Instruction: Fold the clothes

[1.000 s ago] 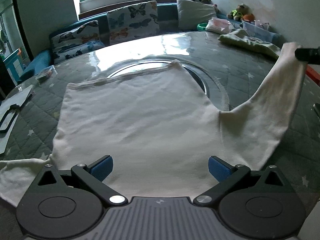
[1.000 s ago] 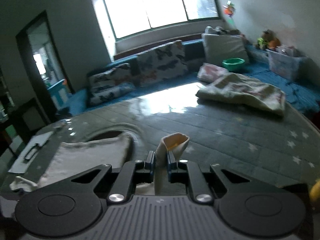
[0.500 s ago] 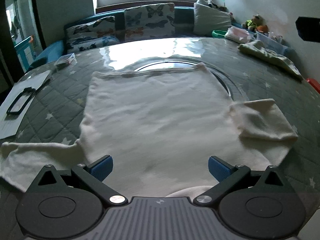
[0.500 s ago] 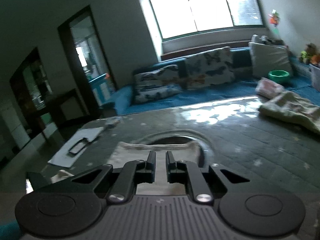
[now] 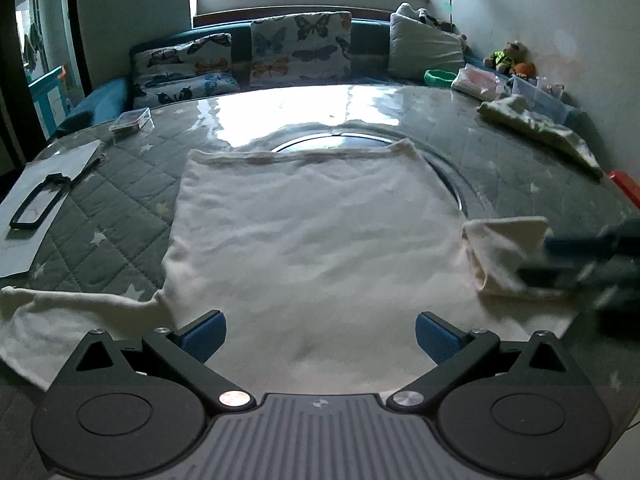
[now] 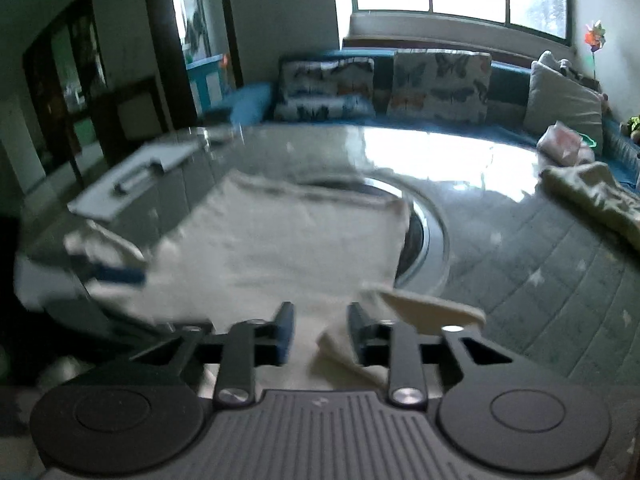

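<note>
shirt (image 5: 312, 240): soft matt cloth | table (image 5: 304, 108): glossy film over quilting

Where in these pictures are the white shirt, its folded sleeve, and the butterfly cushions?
shirt (image 5: 312, 240), left wrist view, middle of its flat body.
folded sleeve (image 5: 500, 252), left wrist view, centre of the folded flap.
butterfly cushions (image 5: 300, 48), left wrist view, face of the upright middle cushion.

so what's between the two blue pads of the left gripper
Only the white shirt, spread flat on the table; the left gripper stands open over it, shown in the left wrist view.
</note>
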Motion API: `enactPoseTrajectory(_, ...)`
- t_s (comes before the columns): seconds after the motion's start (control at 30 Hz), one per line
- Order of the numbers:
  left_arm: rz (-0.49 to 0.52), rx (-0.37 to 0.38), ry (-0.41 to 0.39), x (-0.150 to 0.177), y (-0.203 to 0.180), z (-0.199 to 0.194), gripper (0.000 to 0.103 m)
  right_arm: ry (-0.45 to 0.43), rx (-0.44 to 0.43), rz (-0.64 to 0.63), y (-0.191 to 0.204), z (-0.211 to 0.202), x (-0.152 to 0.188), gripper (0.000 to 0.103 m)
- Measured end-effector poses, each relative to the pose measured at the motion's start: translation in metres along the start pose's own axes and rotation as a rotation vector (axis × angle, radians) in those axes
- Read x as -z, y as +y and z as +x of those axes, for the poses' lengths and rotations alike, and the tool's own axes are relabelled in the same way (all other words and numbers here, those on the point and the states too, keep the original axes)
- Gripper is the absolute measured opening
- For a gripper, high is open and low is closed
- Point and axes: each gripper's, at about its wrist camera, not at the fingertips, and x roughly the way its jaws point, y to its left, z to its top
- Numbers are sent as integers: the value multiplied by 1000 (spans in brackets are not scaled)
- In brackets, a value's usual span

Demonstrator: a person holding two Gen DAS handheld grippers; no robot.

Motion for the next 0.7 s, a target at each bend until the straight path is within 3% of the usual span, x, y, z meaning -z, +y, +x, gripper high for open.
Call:
enactPoseTrajectory(0.33, -56, 125, 11, -32, -14, 6, 98, 18, 77, -163, 16, 40, 27, 39)
enactPoseTrajectory(0.37, -63, 138, 19, -35, -16, 8, 98, 16, 77, -158, 16, 43, 28, 36)
enactPoseTrajectory(0.4, -72, 148, 26, -37, -18, 10, 98, 15, 70, -139, 14, 45, 29, 23)
enactPoseTrajectory(0.5, -122, 187, 58, -45, -18, 17, 98, -11, 51, -91, 10, 41, 31, 9)
enactPoseTrajectory(0.7, -234, 289, 138, -53, -20, 33, 99, -90, -20, 16, 4, 17, 29, 7)
